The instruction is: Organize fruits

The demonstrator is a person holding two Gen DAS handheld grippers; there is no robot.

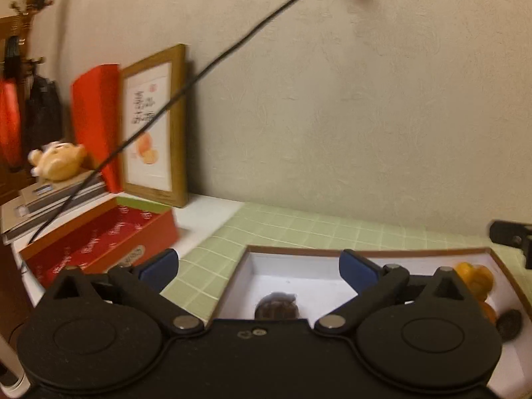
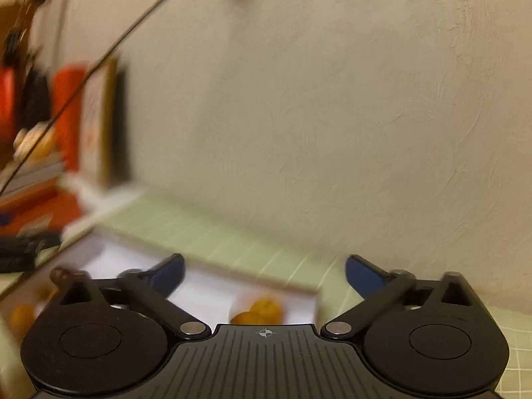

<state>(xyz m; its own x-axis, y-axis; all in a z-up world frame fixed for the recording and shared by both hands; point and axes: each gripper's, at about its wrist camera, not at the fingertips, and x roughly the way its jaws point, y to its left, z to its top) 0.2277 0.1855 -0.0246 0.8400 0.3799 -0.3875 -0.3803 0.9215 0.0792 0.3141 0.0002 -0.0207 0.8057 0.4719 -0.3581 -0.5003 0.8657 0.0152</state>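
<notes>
A shallow white box (image 1: 299, 276) with a brown rim lies on a green checked cloth (image 1: 299, 226). In the left wrist view a dark brown fruit (image 1: 277, 306) sits in it just below my left gripper (image 1: 257, 266), which is open and empty. An orange fruit (image 1: 475, 277) and another dark fruit (image 1: 508, 324) lie at the box's right end. In the blurred right wrist view my right gripper (image 2: 264, 272) is open and empty above the box (image 2: 206, 292), with orange fruits (image 2: 261, 312) below it and more orange fruits (image 2: 21, 316) at the left.
A red gift box (image 1: 99, 242), stacked books (image 1: 50, 199) with a plush toy (image 1: 58, 161), a red bag (image 1: 96, 116) and a framed picture (image 1: 154, 126) stand at the left. A black cable (image 1: 232, 46) crosses the wall. The other gripper's tip (image 1: 512, 236) shows at the right.
</notes>
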